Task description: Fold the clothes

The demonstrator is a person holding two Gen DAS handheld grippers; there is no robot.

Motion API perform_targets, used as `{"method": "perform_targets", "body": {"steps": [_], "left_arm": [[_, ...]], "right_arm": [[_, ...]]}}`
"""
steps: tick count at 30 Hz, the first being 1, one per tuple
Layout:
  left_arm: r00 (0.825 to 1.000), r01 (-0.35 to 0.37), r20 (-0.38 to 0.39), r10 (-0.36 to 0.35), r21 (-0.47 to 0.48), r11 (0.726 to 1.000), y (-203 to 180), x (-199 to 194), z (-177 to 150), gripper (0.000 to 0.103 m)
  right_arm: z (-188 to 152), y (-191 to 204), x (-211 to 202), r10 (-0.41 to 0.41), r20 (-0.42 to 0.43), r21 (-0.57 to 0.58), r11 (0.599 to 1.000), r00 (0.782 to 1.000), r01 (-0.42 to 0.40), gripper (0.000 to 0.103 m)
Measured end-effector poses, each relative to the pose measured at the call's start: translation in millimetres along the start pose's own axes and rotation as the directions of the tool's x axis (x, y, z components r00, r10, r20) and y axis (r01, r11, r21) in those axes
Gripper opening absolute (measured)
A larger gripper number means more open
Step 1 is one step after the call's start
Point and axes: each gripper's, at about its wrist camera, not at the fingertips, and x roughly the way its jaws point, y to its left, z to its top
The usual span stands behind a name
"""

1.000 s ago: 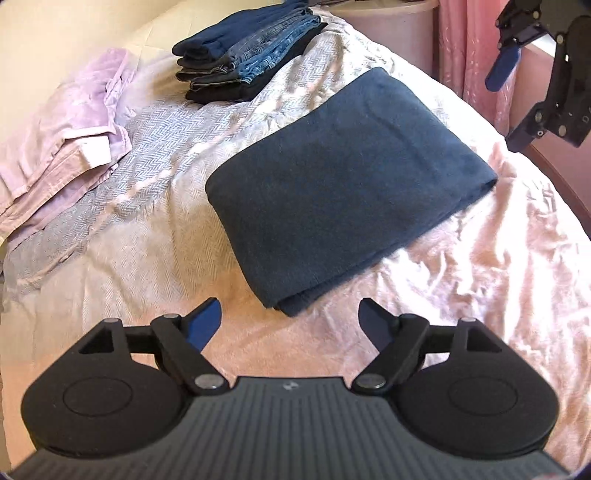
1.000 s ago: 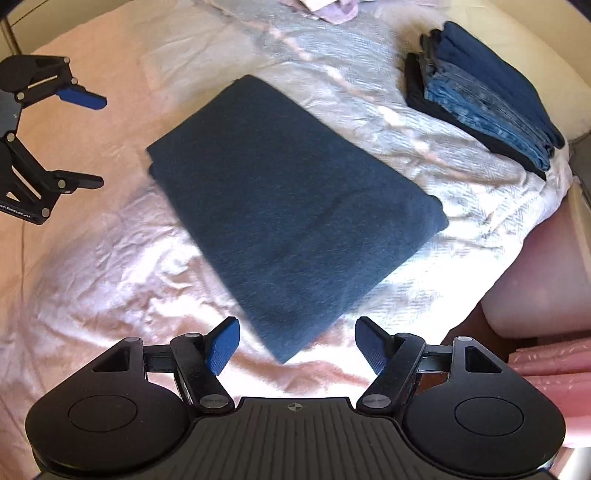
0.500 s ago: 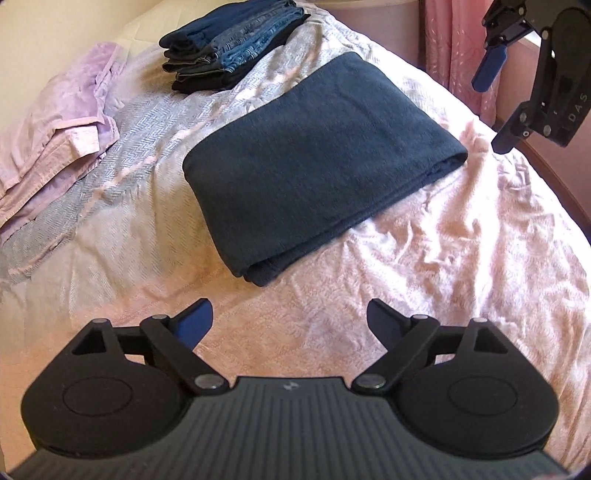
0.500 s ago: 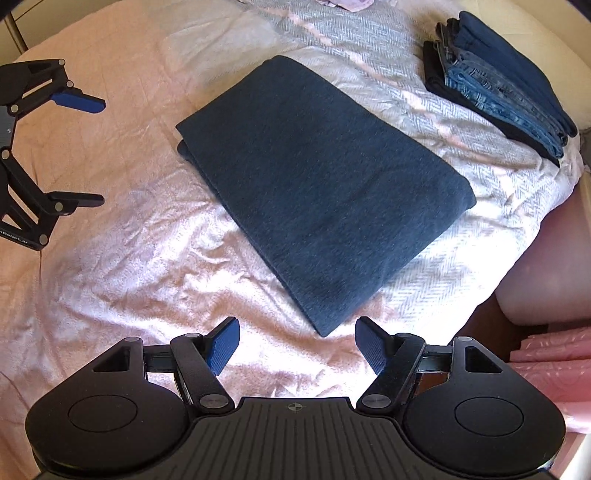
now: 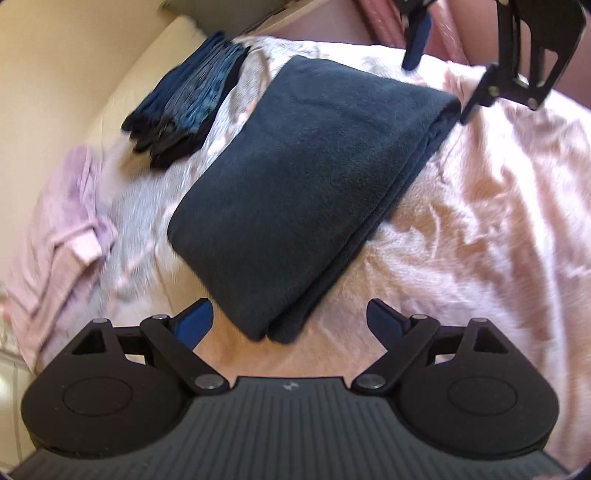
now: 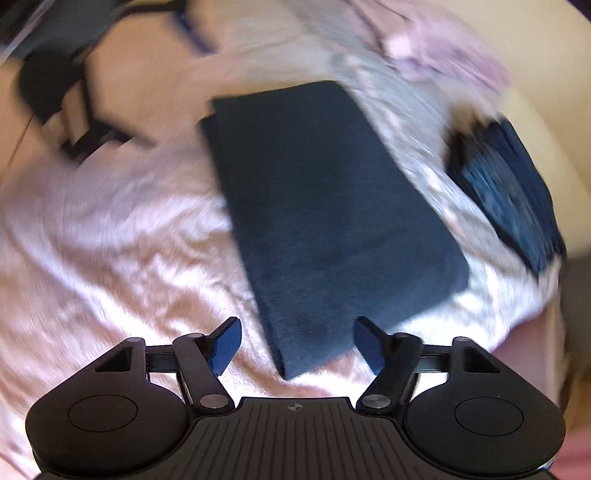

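A dark blue folded garment (image 5: 306,192) lies flat on the pink bed sheet (image 5: 480,240). My left gripper (image 5: 290,314) is open, and the garment's near corner lies between and just beyond its blue pads without touching them. The right gripper (image 5: 439,74) hangs over the garment's far corner in this view. In the blurred right wrist view, the right gripper (image 6: 297,328) has its jaws closing. The opposite corner of the garment (image 6: 325,206) sits between its pads, and a gap shows on both sides. The left gripper (image 6: 162,85) is a dark blur at upper left.
A stack of folded jeans (image 5: 188,99) (image 6: 509,199) sits near the bed's far edge by the wall. A lilac garment (image 5: 62,229) (image 6: 443,48) lies crumpled on a grey herringbone blanket (image 5: 140,192). Pink curtain (image 5: 380,22) hangs beyond the bed.
Both grippers have sunk toward the folded garment and rolled, each now straddling a corner of it. The right jaws have narrowed. The garment has not moved.
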Motion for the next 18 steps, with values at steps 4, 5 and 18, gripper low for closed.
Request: {"method": "perform_targets", "body": {"steps": [4,5,18], "left_arm": [[1.0,-0.017,0.027,0.015,0.049,0.999,-7,19,-2,0.087],[0.999,-0.017,0.032,0.015,0.053,0.998,-8,22,-2,0.087],[0.996,-0.067,0.072,0.055,0.169,0.983,-24,49,4,0.09]], "right_arm": [[-9,21,34,-0.085,-0.012,-0.119,0.989,0.996,0.083,0.044],[-12,25,44,-0.099,-0.026,-0.147,0.985,0.995,0.094,0.044],[-36,13,63,-0.152,0.118,-0.316,0.931,0.981,0.183,0.039]]}}
